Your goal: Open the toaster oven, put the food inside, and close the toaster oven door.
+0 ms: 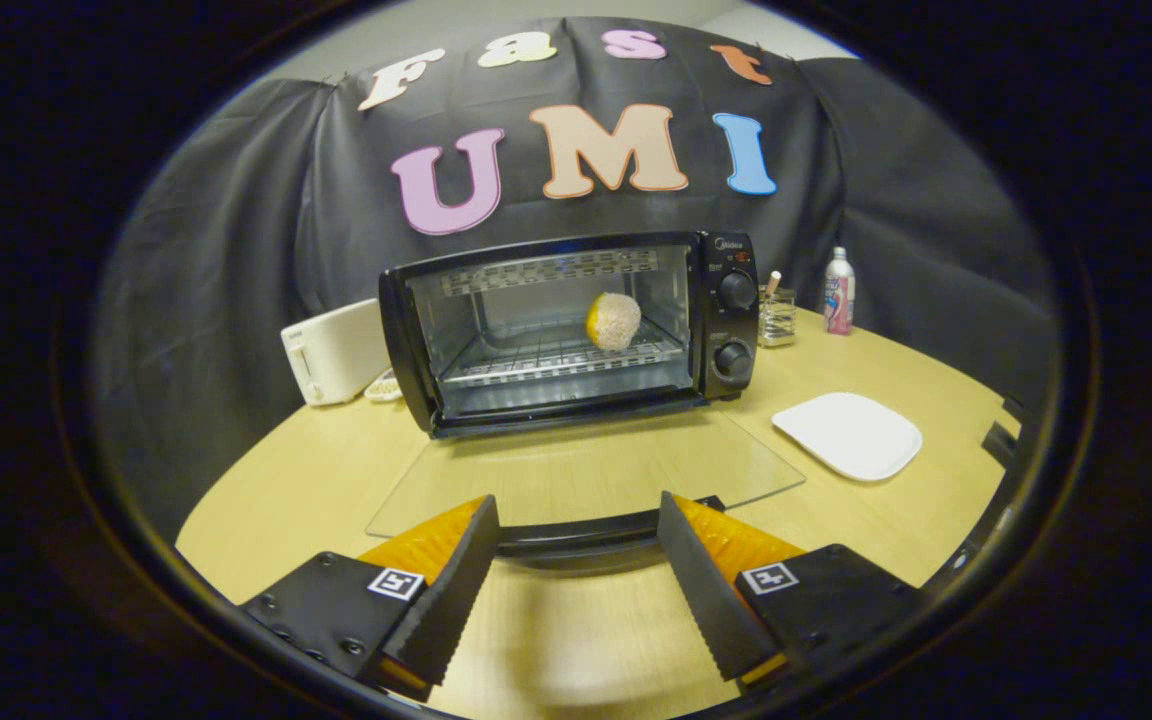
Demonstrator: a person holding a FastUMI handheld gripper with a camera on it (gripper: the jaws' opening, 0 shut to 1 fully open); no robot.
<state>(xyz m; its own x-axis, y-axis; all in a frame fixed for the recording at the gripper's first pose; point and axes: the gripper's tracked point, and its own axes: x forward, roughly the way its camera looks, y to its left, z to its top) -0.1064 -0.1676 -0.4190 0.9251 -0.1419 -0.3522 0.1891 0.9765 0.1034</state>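
A black toaster oven [576,330] stands on the wooden table [336,470] ahead of me. Its glass door [586,475] is folded down flat toward me, and the dark door handle [576,540] lies between my fingers, just ahead of them. A round yellow-and-beige piece of food [613,321] rests on the wire rack inside the oven, toward the right. My gripper [576,520] is open, its fingers on either side of the handle's middle without pressing on it.
A white square plate [848,435] lies on the table to the right of the door. A white toaster [334,352] stands left of the oven. A glass holder [778,315] and a small bottle [839,291] stand right of the oven.
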